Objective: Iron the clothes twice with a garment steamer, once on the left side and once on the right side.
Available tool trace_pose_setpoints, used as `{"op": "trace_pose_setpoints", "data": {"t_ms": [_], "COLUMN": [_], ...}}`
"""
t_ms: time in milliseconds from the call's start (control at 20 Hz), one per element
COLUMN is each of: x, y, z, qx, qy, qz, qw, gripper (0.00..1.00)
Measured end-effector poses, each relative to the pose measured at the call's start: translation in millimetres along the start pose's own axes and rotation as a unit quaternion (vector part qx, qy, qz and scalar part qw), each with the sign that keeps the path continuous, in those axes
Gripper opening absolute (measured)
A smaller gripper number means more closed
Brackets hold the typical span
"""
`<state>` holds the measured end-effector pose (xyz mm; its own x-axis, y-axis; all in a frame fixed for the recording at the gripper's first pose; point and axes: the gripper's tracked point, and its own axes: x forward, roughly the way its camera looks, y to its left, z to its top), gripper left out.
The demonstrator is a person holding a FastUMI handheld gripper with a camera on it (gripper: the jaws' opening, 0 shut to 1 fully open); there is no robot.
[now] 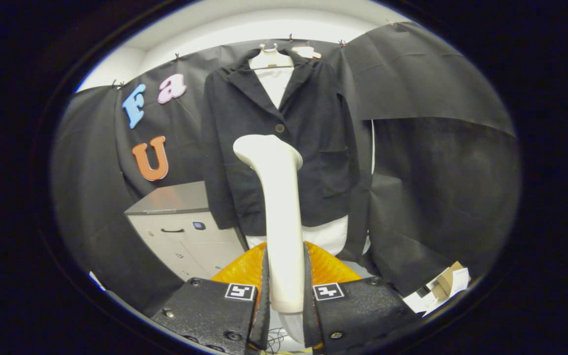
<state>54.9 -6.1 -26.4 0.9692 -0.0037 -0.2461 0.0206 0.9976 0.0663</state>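
In the gripper view, my tool [284,291] is clamped on the handle of the garment steamer [276,207]: both fingers [259,296] press against its pale stem, 1 on each side, and the stem rises straight up ahead of them to a rounded head that tips toward the cloth. Beyond the head hangs the dark jacket [313,128] on a hanger [271,56], buttoned over a white shirt [276,84] whose hem shows below the jacket's lower edge. The steamer head sits in front of the jacket's middle, just below its button [279,128]; I cannot tell whether it touches the fabric or stands a little off it. An orange object [244,268] lies low behind the fingers. A grey cabinet [180,227] stands beside the jacket, under its sleeve, and some cardboard scraps [444,286] lie on the other side.

I judge the work barely begun: the steamer is in hand and raised, yet it faces the centre line, so neither of the 2 passes, left side or right side, looks under way.
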Motion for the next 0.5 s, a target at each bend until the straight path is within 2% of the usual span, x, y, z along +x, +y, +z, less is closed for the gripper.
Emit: {"op": "trace_pose_setpoints", "data": {"t_ms": [500], "x": [-65.1], "y": [72.0], "z": [-17.1], "qx": [-0.019], "qy": [-0.019], "qz": [0.030], "qw": [0.999], "gripper": [0.30]}}
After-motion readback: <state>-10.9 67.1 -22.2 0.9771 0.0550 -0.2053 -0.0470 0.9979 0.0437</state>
